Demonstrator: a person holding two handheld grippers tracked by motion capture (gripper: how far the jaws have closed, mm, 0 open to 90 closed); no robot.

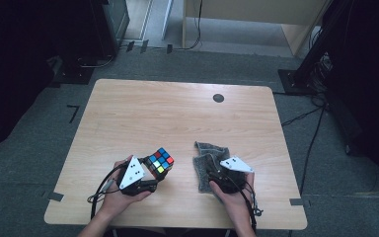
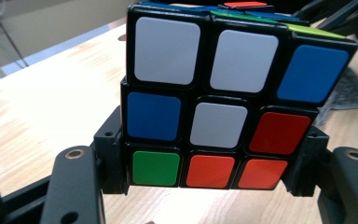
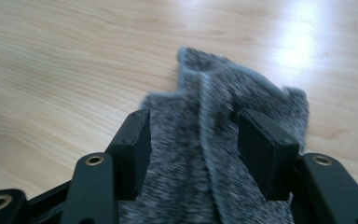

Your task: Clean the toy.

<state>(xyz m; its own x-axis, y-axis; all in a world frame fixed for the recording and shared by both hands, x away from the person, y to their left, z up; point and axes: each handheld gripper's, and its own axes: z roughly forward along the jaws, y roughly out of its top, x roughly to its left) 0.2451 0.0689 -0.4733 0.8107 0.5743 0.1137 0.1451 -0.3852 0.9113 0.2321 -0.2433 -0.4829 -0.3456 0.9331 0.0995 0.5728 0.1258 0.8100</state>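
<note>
Left gripper [image 1: 150, 174] jaws clamped on puzzle cube [image 1: 160, 163]; right gripper [image 3: 193, 149] jaws apart, straddling grey cloth [image 3: 223, 121] on tabletop [image 1: 143, 118].

Far half of table [image 1: 177, 113] bare, cube [image 1: 160, 163] and grey cloth [image 1: 208, 158] crowding near edge

Black hand-held grippers [image 1: 150, 175], grey triangular plates, brass screws, black cables.

No readable text, label, brand, number or sign anywhere, none on the Rubik's cube [image 2: 223, 102] with its plain coloured stickers, none on the grey cloth [image 3: 223, 154] beside the cube, none on the wooden table [image 1: 168, 118]
</note>
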